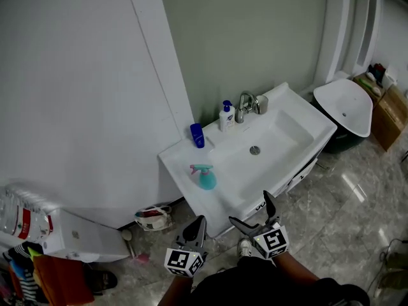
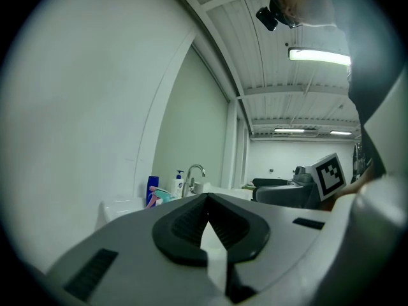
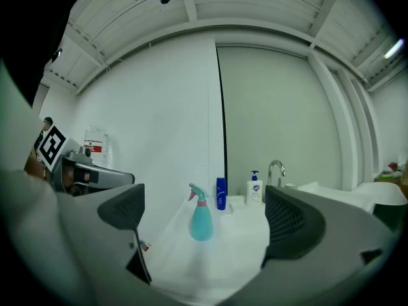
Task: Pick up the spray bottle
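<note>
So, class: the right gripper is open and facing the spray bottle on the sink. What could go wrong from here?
The spray bottle stands upright near the rim of the sink; a glancing touch from the right gripper might topple it.
Its body is rounded and narrows upward, so a high grip could slip.
The blue bottle stands behind it; overshooting may knock that.

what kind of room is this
Likely a bathroom: a white ceramic washbasin with a chrome tap, a white pump soap bottle beside it, and a teal plastic spray bottle on its ledge.
</note>
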`<state>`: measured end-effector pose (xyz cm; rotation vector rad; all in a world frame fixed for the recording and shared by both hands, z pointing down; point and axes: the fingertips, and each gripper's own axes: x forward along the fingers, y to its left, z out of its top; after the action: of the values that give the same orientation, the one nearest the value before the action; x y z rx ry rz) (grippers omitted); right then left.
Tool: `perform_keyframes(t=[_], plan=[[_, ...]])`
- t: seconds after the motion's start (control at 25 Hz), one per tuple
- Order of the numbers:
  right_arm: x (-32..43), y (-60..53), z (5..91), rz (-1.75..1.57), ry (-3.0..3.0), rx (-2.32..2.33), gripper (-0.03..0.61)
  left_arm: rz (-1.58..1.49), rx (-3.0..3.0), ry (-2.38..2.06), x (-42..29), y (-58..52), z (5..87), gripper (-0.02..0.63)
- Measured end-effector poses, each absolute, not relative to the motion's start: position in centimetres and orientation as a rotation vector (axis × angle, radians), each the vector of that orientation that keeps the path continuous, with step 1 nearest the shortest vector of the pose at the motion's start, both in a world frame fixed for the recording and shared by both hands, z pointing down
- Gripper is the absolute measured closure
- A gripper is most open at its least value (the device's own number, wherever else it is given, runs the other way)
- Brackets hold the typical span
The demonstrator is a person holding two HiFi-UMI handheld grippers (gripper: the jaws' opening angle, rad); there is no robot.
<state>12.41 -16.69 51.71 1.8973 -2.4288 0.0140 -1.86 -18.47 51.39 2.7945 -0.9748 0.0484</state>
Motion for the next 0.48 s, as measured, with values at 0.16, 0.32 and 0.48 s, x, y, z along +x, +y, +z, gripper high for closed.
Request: perform_keyframes(t=[0.16, 0.32, 0.48], plan=[[13.2, -19.2, 51.6, 0.000, -2.485, 1.810, -0.009, 0.040, 2.770, -1.044, -0.6, -20.0, 51.1, 0.618], [13.8, -21.5, 52.4, -0.003, -2.531, 1.691, -0.008, 0.041, 2.735, -1.121, 0.4, -21.5, 51.0, 0.618], [13.8, -23.2, 52.5, 0.011, -2.588, 1.598, -0.008, 0.054, 2.699, -1.185, 0.9, -22.3, 51.3, 0.618]])
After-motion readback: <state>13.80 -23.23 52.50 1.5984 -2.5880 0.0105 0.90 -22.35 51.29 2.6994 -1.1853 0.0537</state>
